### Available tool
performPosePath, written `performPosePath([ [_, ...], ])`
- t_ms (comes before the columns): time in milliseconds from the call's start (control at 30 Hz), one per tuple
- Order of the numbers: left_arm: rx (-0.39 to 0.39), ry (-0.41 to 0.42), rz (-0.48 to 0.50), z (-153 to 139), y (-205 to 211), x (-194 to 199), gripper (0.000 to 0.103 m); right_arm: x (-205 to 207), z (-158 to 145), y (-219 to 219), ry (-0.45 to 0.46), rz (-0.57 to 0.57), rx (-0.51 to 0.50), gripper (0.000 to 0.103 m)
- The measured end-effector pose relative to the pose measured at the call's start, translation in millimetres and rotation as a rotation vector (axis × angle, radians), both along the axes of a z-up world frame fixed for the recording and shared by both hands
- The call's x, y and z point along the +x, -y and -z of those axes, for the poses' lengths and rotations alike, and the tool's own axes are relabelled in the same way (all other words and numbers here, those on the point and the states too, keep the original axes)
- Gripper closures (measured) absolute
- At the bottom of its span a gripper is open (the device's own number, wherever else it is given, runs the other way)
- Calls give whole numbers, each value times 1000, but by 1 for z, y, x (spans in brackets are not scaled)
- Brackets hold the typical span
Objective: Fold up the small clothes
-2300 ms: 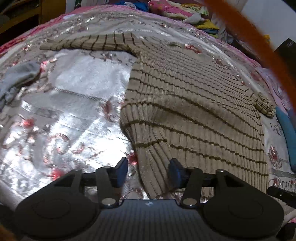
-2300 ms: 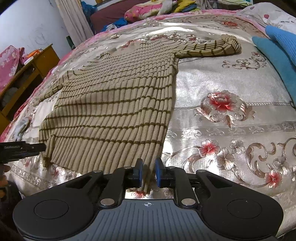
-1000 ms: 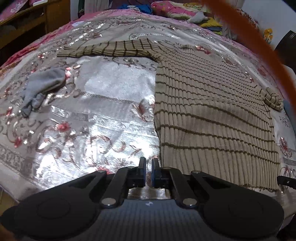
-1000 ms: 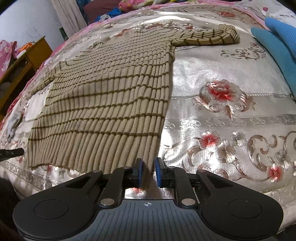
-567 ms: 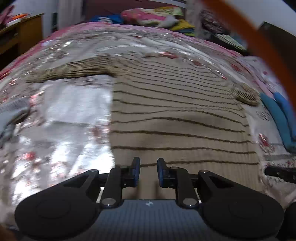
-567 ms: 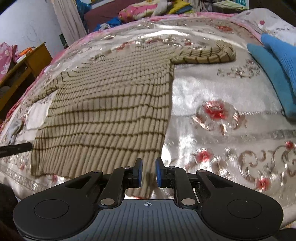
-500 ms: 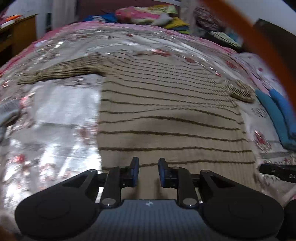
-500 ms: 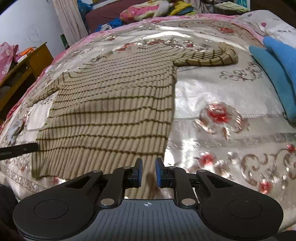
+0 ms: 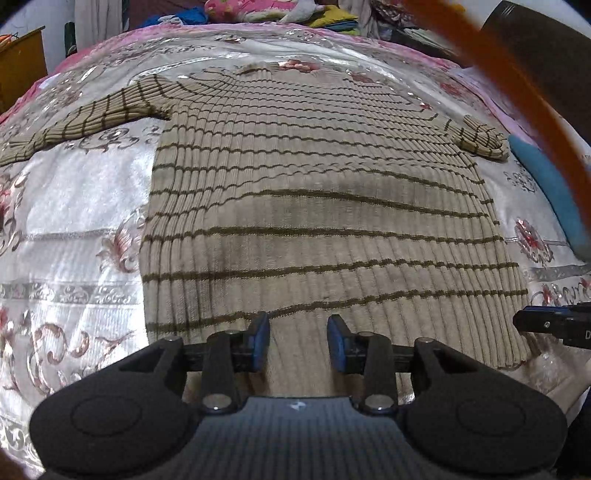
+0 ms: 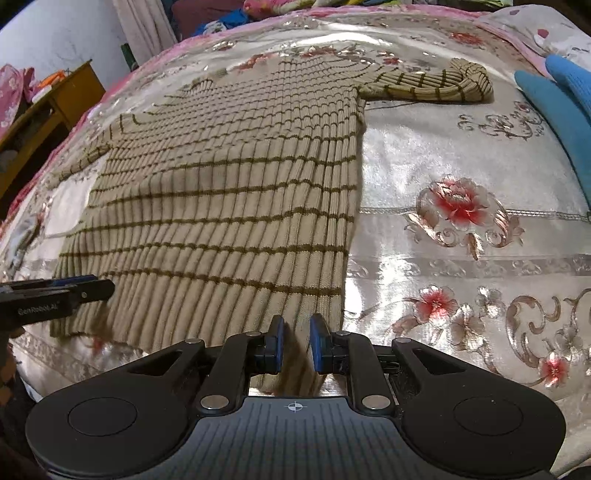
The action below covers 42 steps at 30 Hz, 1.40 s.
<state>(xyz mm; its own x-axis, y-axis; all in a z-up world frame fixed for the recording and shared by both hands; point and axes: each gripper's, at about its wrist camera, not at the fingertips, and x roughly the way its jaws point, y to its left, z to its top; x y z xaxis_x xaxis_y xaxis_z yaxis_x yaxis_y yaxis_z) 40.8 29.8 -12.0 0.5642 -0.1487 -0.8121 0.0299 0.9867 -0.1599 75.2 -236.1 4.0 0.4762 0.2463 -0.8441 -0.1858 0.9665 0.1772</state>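
Note:
A tan ribbed sweater with thin brown stripes [image 9: 314,206] lies flat on the bed, hem toward me, one sleeve stretched left and the other folded short at the right. It also shows in the right wrist view [image 10: 229,192]. My left gripper [image 9: 298,338] is open over the middle of the hem, holding nothing. My right gripper [image 10: 295,345] has its jaws a narrow gap apart at the sweater's right hem corner; cloth lies between the pads, but I cannot tell whether it is pinched.
The bed has a shiny silver floral cover [image 10: 461,221]. A blue garment [image 10: 554,107] lies at the right edge. A wooden cabinet [image 10: 55,107] stands beyond the bed on the left. Piled clothes [image 9: 258,7] sit at the far end.
My left gripper has swung right from the sweater's left hem corner to the middle of the hem and opened. The sweater has been pulled flat. My right gripper stays at the right corner.

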Motion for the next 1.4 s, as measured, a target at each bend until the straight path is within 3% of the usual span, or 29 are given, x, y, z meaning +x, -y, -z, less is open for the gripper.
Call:
performPosePath([
  [233,-40,2,-19,-4,-10,-4,53,1,-10,10,11,48,21,85],
  [367,-53,51,-67,-17,-29,-12,50,0,-15,22,45,93,30,67],
  [467,-32,61,-113,-18,-44,-14,45,4,-9,25,31,108,24,67],
  [633,-34,30,-143,-6,-53,-16,46,4,1,17,-4,84,77,67],
  [733,-19,30,-141,-5,-51,-16,67,3,3,10,-6,56,65,72],
  [767,-22,21,-139,-5,-51,-15,81,2,3,9,-9,48,57,84],
  [800,-35,4,-137,-3,-52,-14,89,3,2,9,-19,42,58,93],
  [1000,-48,-41,-134,1,-59,-25,91,-4,-5,13,-41,18,47,99],
  [1267,41,-42,-106,-6,-59,-31,92,-9,-11,26,-51,15,-11,100],
  [1400,34,-43,-100,-11,-62,-32,92,-6,-13,34,-63,30,3,97],
])
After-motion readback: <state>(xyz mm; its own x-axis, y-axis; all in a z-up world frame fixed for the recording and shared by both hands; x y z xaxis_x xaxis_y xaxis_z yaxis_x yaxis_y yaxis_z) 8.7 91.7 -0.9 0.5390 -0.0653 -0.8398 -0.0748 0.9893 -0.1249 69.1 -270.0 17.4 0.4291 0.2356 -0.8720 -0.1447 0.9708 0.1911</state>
